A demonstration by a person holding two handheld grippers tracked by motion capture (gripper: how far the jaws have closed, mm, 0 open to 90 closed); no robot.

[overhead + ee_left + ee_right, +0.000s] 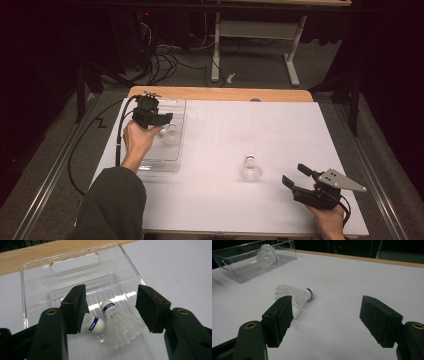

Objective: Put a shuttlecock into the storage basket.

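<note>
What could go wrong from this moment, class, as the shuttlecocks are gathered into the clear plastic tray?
1. The left gripper hangs open close above two white feathered shuttlecocks in the clear plastic tray; pulling away carelessly might clip one and knock it out.
2. The third white shuttlecock lies on its side on the white table; the open right gripper could crush its skirt or roll it away.
</note>
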